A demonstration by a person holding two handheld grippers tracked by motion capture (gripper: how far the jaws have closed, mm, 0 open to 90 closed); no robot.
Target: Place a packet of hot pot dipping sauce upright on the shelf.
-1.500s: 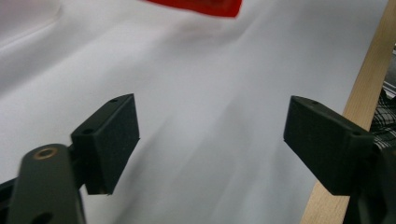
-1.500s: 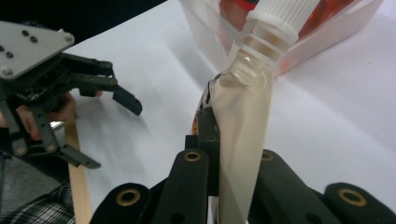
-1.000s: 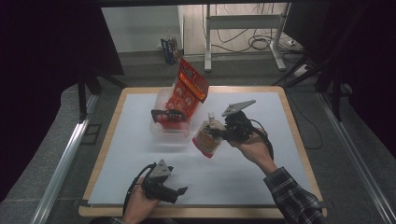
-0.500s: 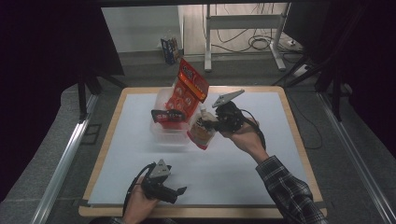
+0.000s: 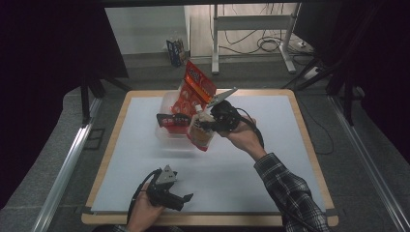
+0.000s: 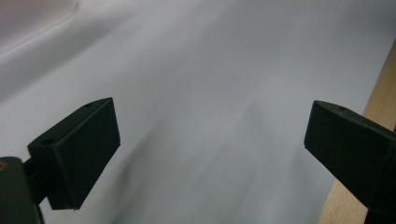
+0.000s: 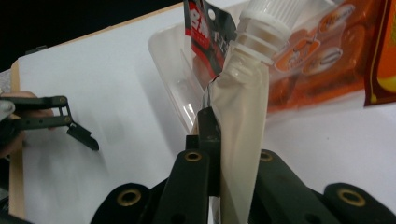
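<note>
Near frame centre, the right gripper (image 5: 209,124) is pinching a spouted pouch (image 5: 200,131) aloft beside the clear tub (image 5: 167,133), apparently loading it; lowering it inside is next. Lower left, the left gripper (image 5: 186,198) is resting agape, empty.

A lab or test room set up for recording, not a home. The surface (image 5: 145,159) is a wood-edged board under a plain white sheet, ringed by black curtains (image 5: 43,72) that shut off the sides. Ahead of the jaws, past the far edge, a grey floor carries loose cables (image 5: 270,46) and the metal legs of a white frame (image 5: 215,38). Aluminium rails (image 5: 67,164) run along both flanks of the surface on grey carpet
</note>
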